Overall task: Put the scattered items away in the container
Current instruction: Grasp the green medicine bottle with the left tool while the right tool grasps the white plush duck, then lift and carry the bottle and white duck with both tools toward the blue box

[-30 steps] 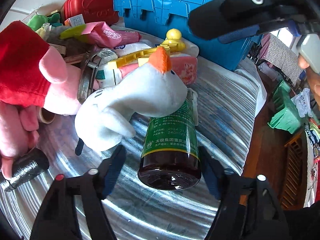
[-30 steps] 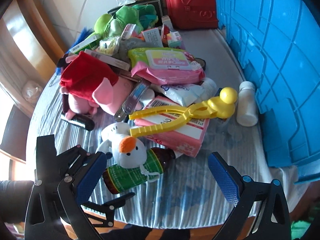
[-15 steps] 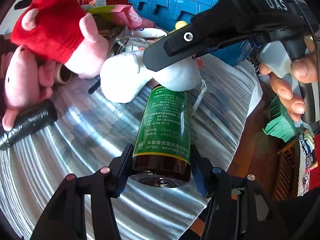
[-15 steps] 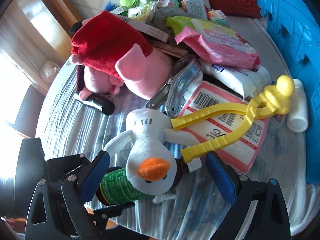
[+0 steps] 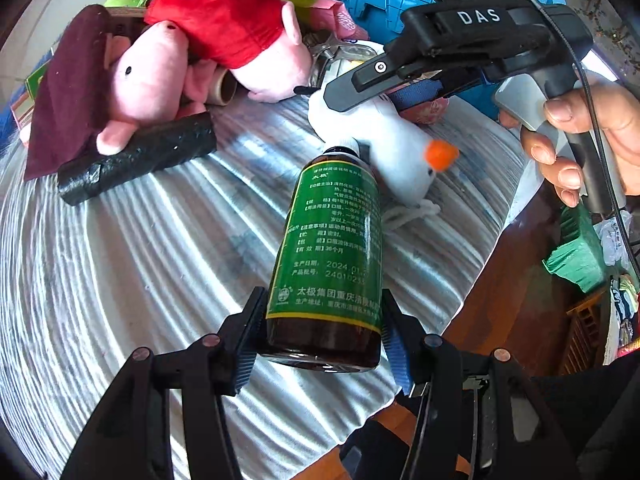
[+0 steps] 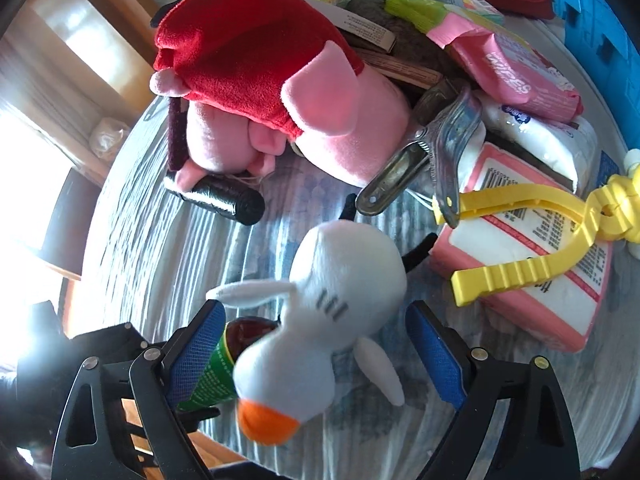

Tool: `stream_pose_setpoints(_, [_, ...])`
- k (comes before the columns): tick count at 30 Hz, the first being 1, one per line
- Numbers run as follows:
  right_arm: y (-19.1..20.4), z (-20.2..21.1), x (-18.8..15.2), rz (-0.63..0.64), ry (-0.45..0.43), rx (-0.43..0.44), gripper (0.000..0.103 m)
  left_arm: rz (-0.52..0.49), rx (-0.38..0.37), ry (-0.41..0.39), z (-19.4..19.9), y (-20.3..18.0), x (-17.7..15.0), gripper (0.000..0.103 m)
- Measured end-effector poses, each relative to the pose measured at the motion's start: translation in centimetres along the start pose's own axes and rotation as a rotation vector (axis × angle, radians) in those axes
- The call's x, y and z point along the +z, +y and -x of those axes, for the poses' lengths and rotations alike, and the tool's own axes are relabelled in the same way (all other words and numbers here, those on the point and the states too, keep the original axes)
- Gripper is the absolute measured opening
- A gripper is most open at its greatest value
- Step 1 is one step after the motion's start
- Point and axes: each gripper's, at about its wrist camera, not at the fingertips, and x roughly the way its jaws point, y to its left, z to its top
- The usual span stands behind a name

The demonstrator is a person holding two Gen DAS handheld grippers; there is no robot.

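Green-labelled brown bottle (image 5: 328, 264) clamped by left gripper (image 5: 324, 340) at lower centre, white duck plush (image 6: 320, 320) straddled by wide-spread right gripper (image 6: 316, 356) fingers.

A lived-in home: plush pig (image 6: 280, 92) and wipes pack (image 6: 516, 76) crowd a cloth-covered table (image 5: 132, 264); laundry hangs at 3 o'clock.

A dark brown glass bottle (image 5: 325, 264) wears a green label with pale print and a yellow edge. The white plush duck (image 6: 320, 320) has an orange beak. The pink plush pig (image 6: 280, 92) wears red. The tablecloth (image 5: 120, 280) is pale grey with ribbed stripes.
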Motion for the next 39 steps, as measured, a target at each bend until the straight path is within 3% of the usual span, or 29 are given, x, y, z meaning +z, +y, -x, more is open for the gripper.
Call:
stream_pose_setpoints(7, [0.0,-2.3,0.3,-0.023,0.050,-0.094,0.087,0.058,0.034,0.003,0.9,1.7,-1.7,0.053])
stream_pose_setpoints(12, [-1.0,-3.5,0.2,-0.063,0.091,-0.110,0.055,0.083,0.049,-0.004,1.3,2.3,-1.7,0.053])
stream_pose_setpoints(26, [0.7,-2.2,0.8,-0.010,0.054,-0.147,0.049,0.110,0.085,-0.034,2.5,3.2,-0.6,0.053])
stream_pose_setpoints(35, [0.9,-2.4,0.3,-0.005,0.072,-0.147,0.049,0.060,0.110,-0.025,2.0,3.0,0.1,0.053])
stream_pose_setpoints(39, [0.7,-2.5,0.2,-0.013,0.073,-0.148,0.049,0.056,0.118,-0.020,1.7,3.3,0.9,0.064])
